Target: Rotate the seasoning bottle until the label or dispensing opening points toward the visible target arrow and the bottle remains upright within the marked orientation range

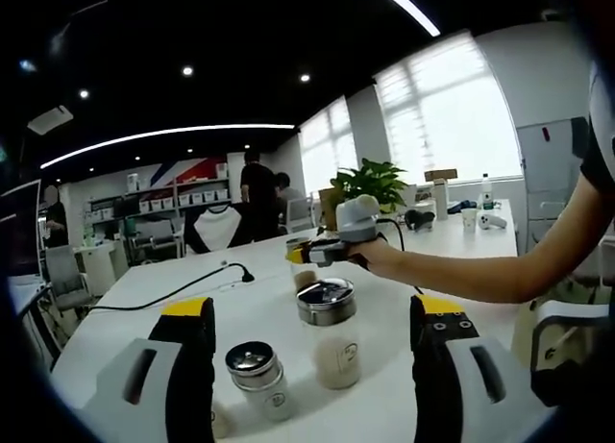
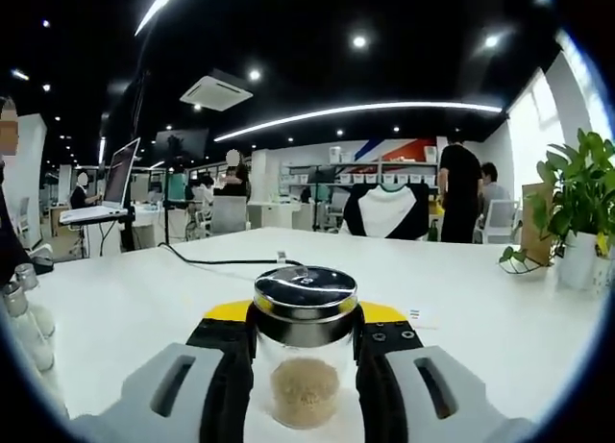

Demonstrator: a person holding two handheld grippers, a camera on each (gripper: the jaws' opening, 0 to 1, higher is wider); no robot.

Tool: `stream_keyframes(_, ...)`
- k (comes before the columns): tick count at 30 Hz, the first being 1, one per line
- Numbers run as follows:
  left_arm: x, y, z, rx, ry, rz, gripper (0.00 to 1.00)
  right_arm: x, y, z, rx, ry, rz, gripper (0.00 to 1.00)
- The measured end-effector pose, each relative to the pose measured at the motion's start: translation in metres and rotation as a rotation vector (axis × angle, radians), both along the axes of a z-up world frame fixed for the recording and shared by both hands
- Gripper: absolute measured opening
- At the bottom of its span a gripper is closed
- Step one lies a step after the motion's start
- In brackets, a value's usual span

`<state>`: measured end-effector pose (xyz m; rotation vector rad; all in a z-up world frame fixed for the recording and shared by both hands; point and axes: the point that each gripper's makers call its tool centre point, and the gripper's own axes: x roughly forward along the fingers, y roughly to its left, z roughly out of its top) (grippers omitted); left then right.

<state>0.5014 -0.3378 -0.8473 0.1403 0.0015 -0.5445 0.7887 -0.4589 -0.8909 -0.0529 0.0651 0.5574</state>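
Observation:
A seasoning bottle (image 2: 306, 371) with a metal lid and brown powder stands upright on the white table (image 2: 480, 308), and my right gripper (image 2: 306, 320) is shut on it just under the lid. In the left gripper view that right gripper (image 1: 309, 254) is held by a person's hand over the same bottle (image 1: 305, 278) at mid table. My left gripper (image 1: 314, 313) is open. Ahead of its jaws stand a larger glass bottle (image 1: 330, 345) and a smaller one (image 1: 259, 378), both upright and untouched.
A black cable (image 1: 183, 289) runs across the table (image 1: 135, 308) on the left. A potted plant (image 1: 370, 181) stands at the back, also seen as the plant (image 2: 577, 208) at right. More glass bottles (image 2: 24, 313) sit at the left edge. People and shelves are far behind.

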Motion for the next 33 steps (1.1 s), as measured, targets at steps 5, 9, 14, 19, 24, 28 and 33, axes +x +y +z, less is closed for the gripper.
stream_keyframes(5,-0.001,0.002,-0.003,0.002,0.008,0.004,0.88,-0.003,-0.002,0.001,-0.003,-0.008,-0.017,0.37)
stream_keyframes(9,-0.002,0.005,-0.003,-0.003,0.012,0.011,0.88,-0.007,-0.007,0.007,0.005,-0.032,-0.018,0.37)
stream_keyframes(14,-0.002,0.006,-0.005,-0.004,0.02,0.011,0.88,-0.019,-0.011,0.019,0.015,-0.061,-0.005,0.37)
stream_keyframes(19,-0.002,0.002,-0.006,-0.003,0.023,0.002,0.88,-0.034,-0.02,0.023,-0.051,-0.055,-0.005,0.37)
stream_keyframes(24,-0.004,-0.004,-0.007,-0.009,0.027,-0.021,0.87,-0.047,-0.027,0.027,-0.008,-0.059,0.005,0.37)
stream_keyframes(28,-0.006,-0.008,-0.008,-0.006,0.032,-0.033,0.87,-0.059,-0.03,0.034,0.002,-0.075,0.018,0.37)
stream_keyframes(33,-0.007,-0.01,-0.006,-0.012,0.031,-0.038,0.87,-0.077,-0.033,0.041,0.035,-0.073,0.033,0.37)
